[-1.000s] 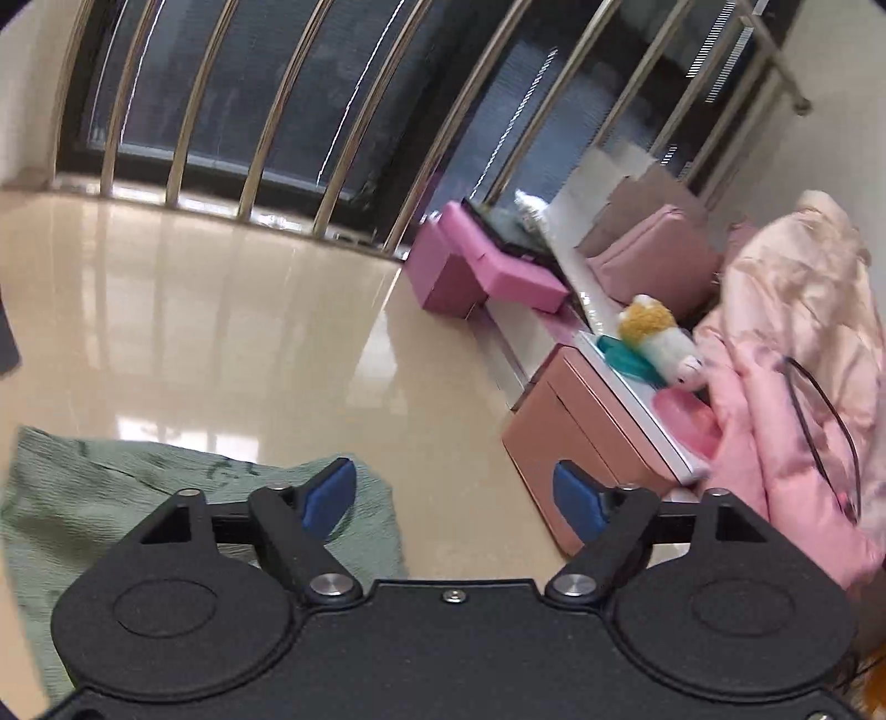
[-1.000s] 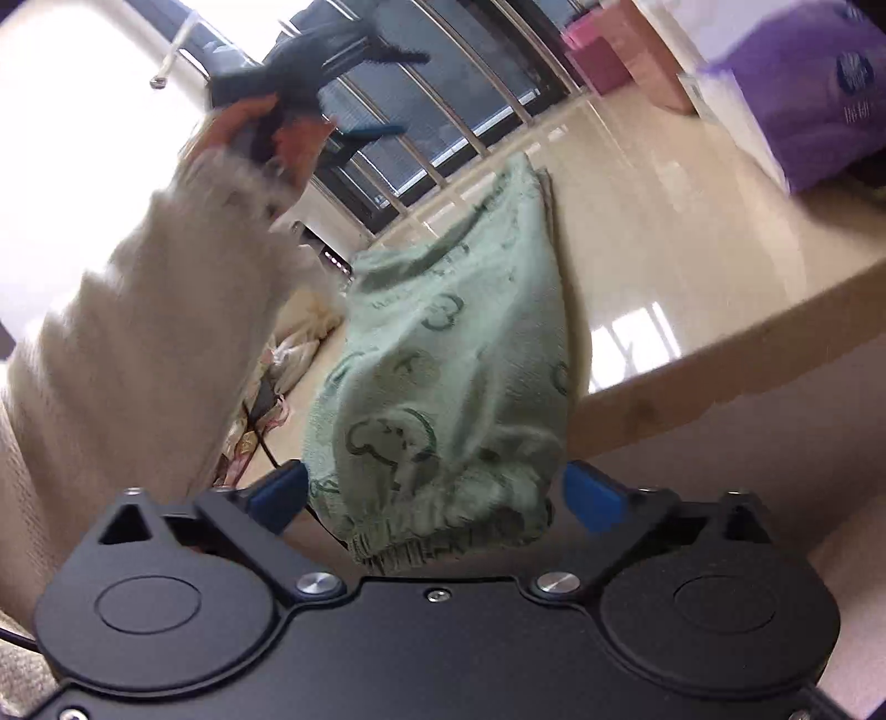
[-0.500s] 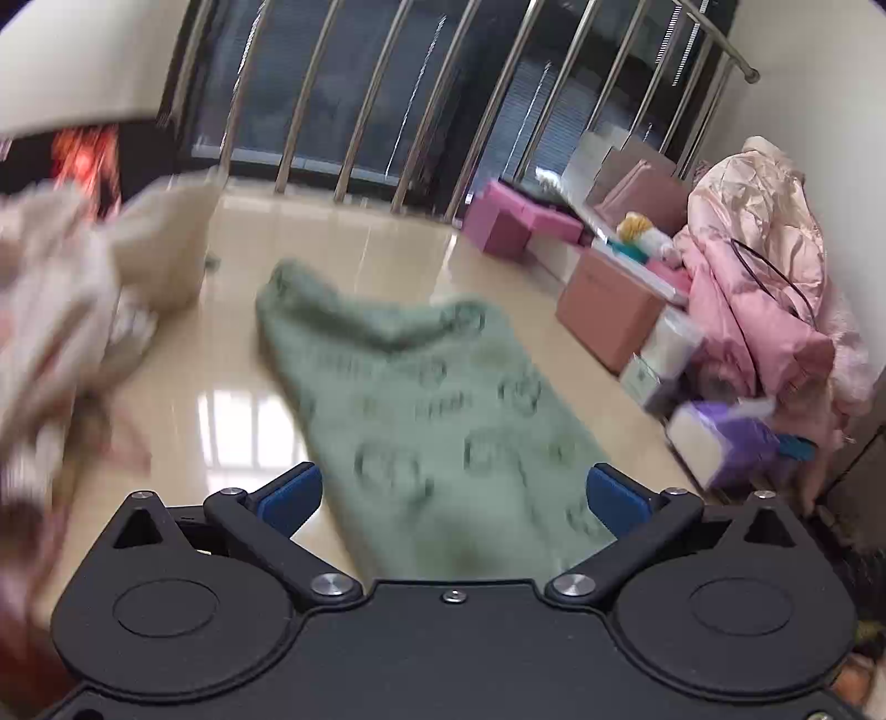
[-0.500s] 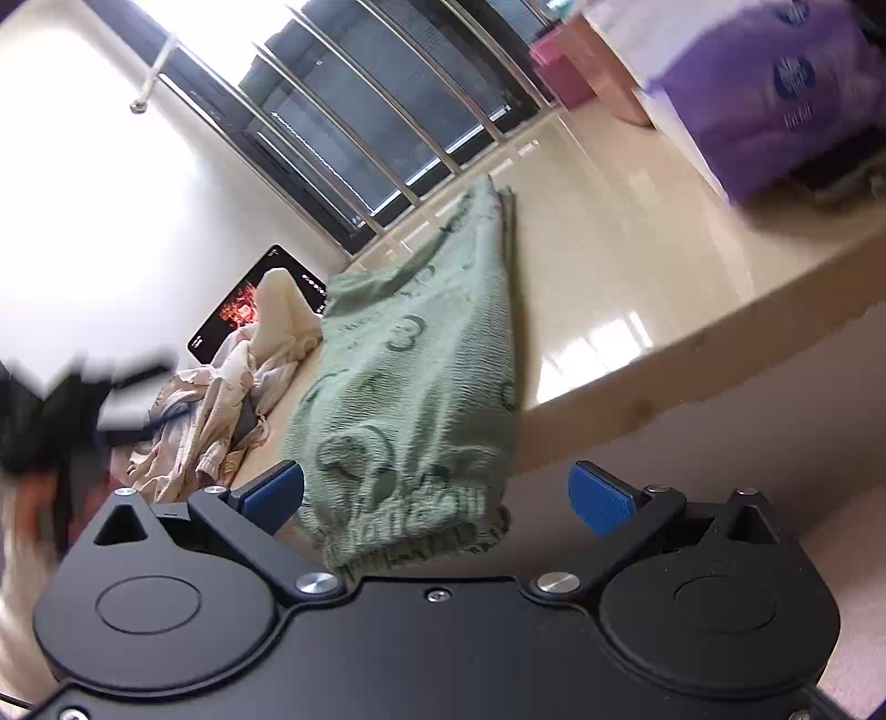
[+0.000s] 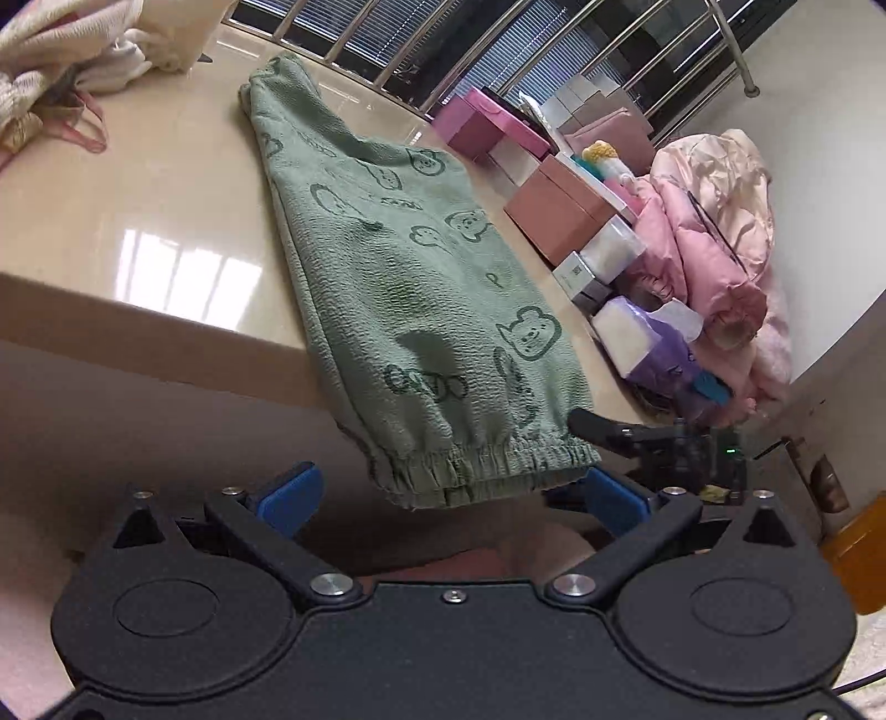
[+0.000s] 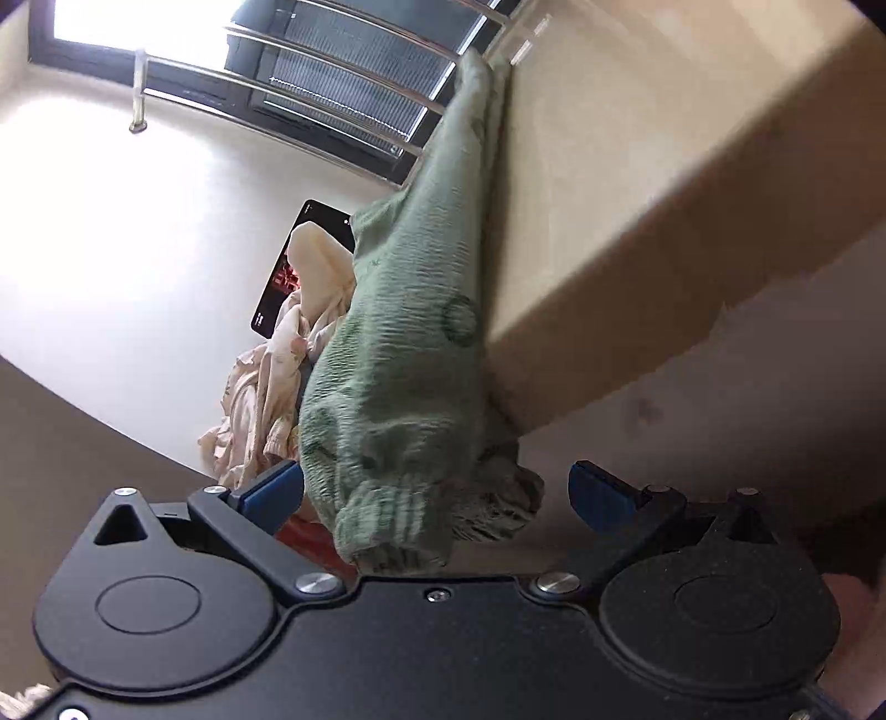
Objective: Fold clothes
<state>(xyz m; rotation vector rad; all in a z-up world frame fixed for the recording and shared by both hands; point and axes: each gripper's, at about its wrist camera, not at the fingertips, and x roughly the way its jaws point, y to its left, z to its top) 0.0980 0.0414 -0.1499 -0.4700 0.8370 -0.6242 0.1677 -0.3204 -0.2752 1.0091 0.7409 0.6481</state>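
A pair of green children's trousers [image 5: 410, 288], printed with dark bear faces and lettering, lies stretched along a glossy beige table [image 5: 138, 221], its long axis running from the far window rail toward the near edge, where the gathered elastic cuff [image 5: 487, 471] hangs over. The left gripper [image 5: 448, 498] hovers just short of that cuff, jaws spread wide and empty, blue pads flanking the hem without touching it. The right gripper [image 6: 437, 493], seen from its own blurred camera, also stands wide, the bunched cuff [image 6: 387, 520] lying between its pads; contact cannot be made out. Both tools sit at the near end, directly in line with the garment, the right one appearing slightly closer to the fabric. The cloth looks soft and crinkled, a crepe-like weave likely to slump when lifted. A heap of cream laundry [image 5: 61, 50] rests at the far left of the table; pink boxes [image 5: 559, 205] and a pink quilted jacket [image 5: 714, 238] crowd the floor beyond.
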